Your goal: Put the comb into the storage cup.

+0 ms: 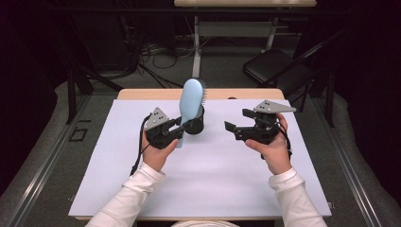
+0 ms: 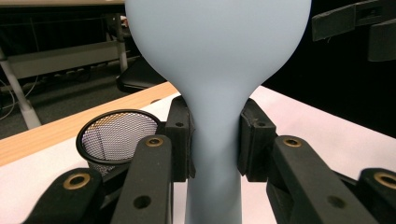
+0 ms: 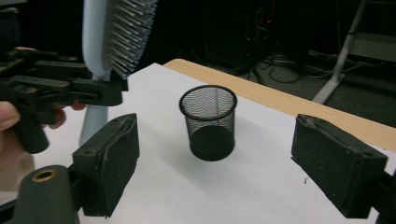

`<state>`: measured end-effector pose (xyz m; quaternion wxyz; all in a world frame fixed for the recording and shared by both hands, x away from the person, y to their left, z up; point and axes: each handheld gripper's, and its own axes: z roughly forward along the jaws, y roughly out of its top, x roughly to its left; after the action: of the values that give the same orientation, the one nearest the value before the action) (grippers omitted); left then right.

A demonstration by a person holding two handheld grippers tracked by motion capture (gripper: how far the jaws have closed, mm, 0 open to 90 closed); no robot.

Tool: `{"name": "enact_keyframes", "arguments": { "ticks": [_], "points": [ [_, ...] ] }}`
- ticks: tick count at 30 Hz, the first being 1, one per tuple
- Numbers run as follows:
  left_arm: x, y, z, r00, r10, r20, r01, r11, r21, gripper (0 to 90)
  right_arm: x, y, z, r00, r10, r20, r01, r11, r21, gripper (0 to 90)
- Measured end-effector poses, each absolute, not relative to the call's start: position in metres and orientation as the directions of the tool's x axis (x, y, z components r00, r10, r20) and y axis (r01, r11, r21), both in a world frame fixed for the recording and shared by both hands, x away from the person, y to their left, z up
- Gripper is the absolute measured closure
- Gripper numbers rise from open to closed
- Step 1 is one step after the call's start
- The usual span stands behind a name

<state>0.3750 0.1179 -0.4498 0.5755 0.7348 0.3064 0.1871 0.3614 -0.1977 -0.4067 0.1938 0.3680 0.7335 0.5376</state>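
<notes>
A light blue hairbrush (image 1: 191, 100) stands upright, head up and bristles facing away from me. My left gripper (image 1: 183, 126) is shut on its narrow handle (image 2: 215, 140), a pad pressing on each side. Just behind the brush, a black mesh cup (image 1: 196, 125) stands upright and empty on the white mat (image 1: 213, 175). My right gripper (image 1: 236, 121) hovers to the right of the cup with its jaws wide open and nothing between them. In the right gripper view, the cup (image 3: 208, 121) lies ahead between the pads, with the brush (image 3: 112, 32) and the left gripper (image 3: 60, 88) at the left.
The mat covers most of a wooden table whose far edge (image 1: 142, 93) shows as a bare strip. Behind the table are a black folding chair (image 1: 274, 66), another desk's legs (image 1: 196, 42) and floor cables (image 1: 156, 52).
</notes>
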Motion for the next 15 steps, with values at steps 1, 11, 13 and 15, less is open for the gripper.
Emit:
{"name": "enact_keyframes", "arguments": {
  "ticks": [1,11,13,15],
  "points": [
    [0.3749,0.1177,-0.45,0.742,0.665,-0.078,0.235,-0.149,0.961,69.7,0.3604,-0.1974,-0.4071,-0.662,0.74,0.122,0.335,0.146,0.931,14.6],
    [0.3723,0.1141,-0.4507,0.748,0.66,-0.067,0.22,-0.151,0.964,69.7,0.3547,-0.1972,-0.4096,-0.686,0.712,0.147,0.338,0.132,0.932,15.1],
    [0.3721,0.1126,-0.4518,0.749,0.66,-0.065,0.221,-0.156,0.963,69.7,0.3547,-0.1976,-0.4114,-0.686,0.712,0.148,0.328,0.121,0.937,15.5],
    [0.3719,0.1115,-0.4528,0.75,0.659,-0.063,0.222,-0.16,0.962,69.7,0.3543,-0.1975,-0.4123,-0.684,0.715,0.141,0.321,0.123,0.939,16.3]
  ]
}}
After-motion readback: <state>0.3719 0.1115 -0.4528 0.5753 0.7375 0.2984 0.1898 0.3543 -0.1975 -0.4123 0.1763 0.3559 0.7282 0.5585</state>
